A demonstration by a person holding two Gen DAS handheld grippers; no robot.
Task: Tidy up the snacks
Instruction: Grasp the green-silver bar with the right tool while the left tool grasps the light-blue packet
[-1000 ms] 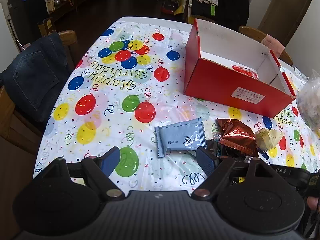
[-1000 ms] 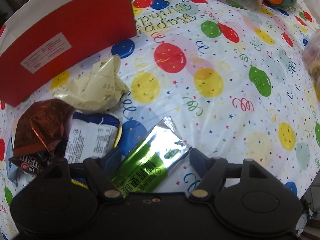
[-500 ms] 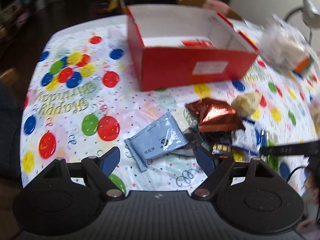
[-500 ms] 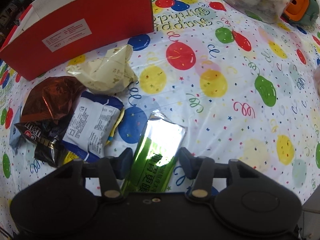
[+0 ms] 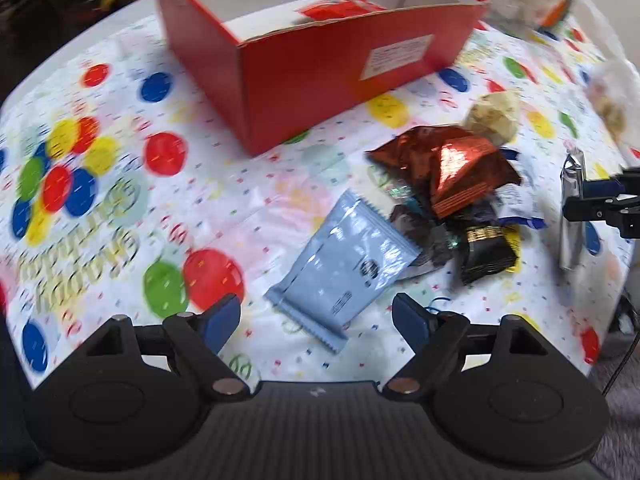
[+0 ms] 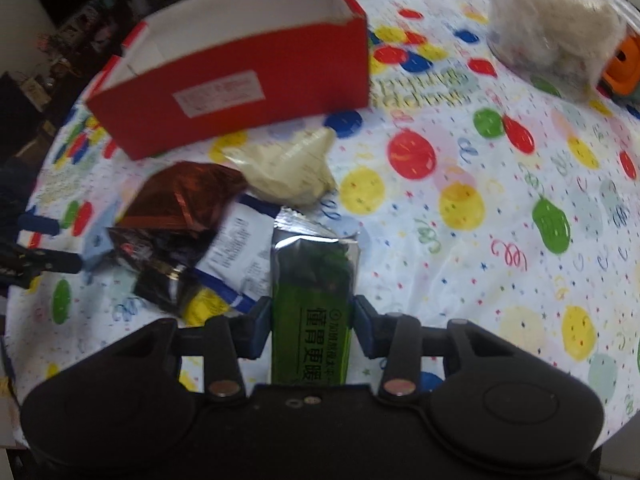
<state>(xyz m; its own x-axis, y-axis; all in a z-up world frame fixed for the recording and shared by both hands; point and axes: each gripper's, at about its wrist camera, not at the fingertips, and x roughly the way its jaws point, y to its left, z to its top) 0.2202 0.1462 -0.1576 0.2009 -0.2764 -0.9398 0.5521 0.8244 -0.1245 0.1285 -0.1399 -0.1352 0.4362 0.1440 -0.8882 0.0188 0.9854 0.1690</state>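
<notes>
My right gripper has its jaws closing on a green and silver snack packet, with both pads pressed against the packet's sides. The left wrist view shows that packet lifted above the table at the far right. My left gripper is open, hanging just over a light blue packet that lies flat. Beside it is a pile with a brown foil bag, a black packet, a white and blue packet and a cream wrapper. The red box stands open behind them, with a red packet inside.
A balloon-print tablecloth covers the table. At the back right are a clear bag of pale snacks and an orange object. The table's near edge runs close below both grippers.
The right gripper's jaws closed onto the green packet and lifted it off the cloth. The left gripper rolled and dropped closer to the light blue packet, still open.
</notes>
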